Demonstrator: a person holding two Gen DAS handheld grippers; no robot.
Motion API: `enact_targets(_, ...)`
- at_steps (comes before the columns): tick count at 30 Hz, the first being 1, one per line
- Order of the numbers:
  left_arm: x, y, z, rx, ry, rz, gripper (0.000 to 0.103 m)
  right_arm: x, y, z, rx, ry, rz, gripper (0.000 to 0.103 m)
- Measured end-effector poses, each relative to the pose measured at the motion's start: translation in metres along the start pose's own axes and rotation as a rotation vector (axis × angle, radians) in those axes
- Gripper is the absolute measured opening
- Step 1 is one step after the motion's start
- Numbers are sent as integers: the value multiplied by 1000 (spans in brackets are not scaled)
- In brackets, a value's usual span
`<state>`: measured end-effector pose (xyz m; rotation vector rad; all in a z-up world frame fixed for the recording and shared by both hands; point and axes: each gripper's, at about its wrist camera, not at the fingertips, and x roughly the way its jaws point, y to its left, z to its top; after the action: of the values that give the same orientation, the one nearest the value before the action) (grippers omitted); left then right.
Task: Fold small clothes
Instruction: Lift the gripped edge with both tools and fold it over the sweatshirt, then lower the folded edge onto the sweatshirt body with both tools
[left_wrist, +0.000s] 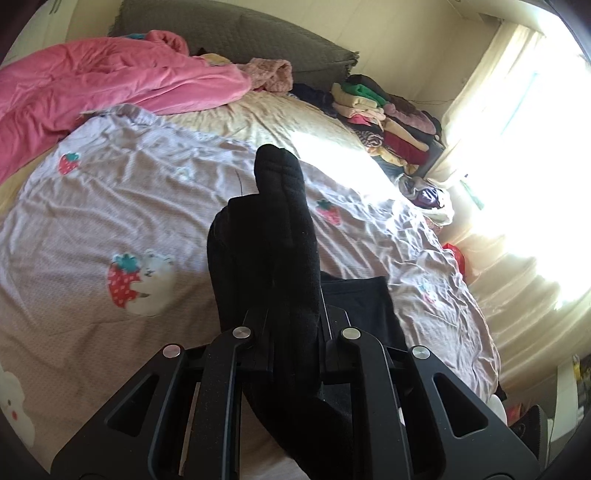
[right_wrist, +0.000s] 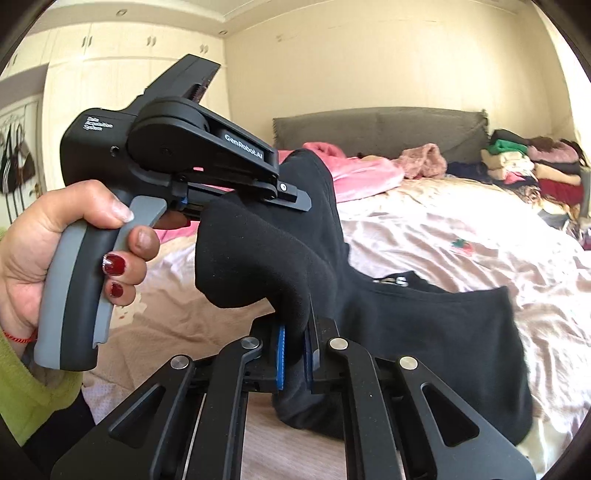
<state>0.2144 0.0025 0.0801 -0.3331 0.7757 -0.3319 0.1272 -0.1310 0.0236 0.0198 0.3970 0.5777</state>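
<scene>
Garment pinched by right claw, hand visible.

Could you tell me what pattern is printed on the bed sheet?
Strawberries with white bears on a pale pinkish sheet, clearest in the left wrist view.

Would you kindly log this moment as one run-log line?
left tool: shut on black garment | right tool: shut on black garment | garment: partly lifted off bed | fold: not yet done

Bed with strawberry-print sheet, pink blanket bunched near headboard, stacked folded clothes at far corner
</scene>
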Motion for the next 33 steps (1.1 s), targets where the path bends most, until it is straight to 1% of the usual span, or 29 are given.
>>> enact_targets(6, 30, -49, -1, 53, 31, -3, 8, -25, -37, -11, 82, -14, -32, 6)
enact_targets(10, 54, -71, -8, 81, 56, 21, 8, -31, -61, -23, 139, -1, -52, 6)
enact_targets(14, 80, -85, -17, 97, 99, 36, 8, -32, -85, -37, 215, 27, -55, 6)
enact_targets(17, 96, -94, -25, 107, 117, 42, 8, -34, -98, -47, 254, 44, -59, 6)
enact_targets(20, 107, -104, -33, 137, 124, 52, 9, -38, -106, -57, 273, 60, -70, 6)
enact_targets(22, 112, -108, -36, 125, 132, 29, 15, -38, -109, -61, 280, 66, -73, 6)
enact_targets(23, 113, -109, -38, 117, 132, 11, 21, -38, -110, -63, 282, 69, -76, 6)
enact_targets(24, 113, -109, -40, 112, 133, -17, 34, -39, -111, -65, 286, 73, -80, 6)
enact_targets(25, 112, -110, -42, 112, 130, -29, 44, -39, -114, -68, 294, 80, -82, 6)
enact_targets(27, 108, -107, -44, 98, 123, -70, 44, -36, -120, -72, 317, 99, -94, 6)
enact_targets(28, 104, -102, -46, 82, 121, -70, 44, -34, -125, -76, 342, 112, -93, 6)
enact_targets(30, 99, -91, -49, 68, 115, -52, 44, -34, -137, -85, 405, 130, -83, 6)
enact_targets(33, 91, -69, -55, 65, 107, 3, 44, -37, -151, -98, 500, 143, -39, 7)
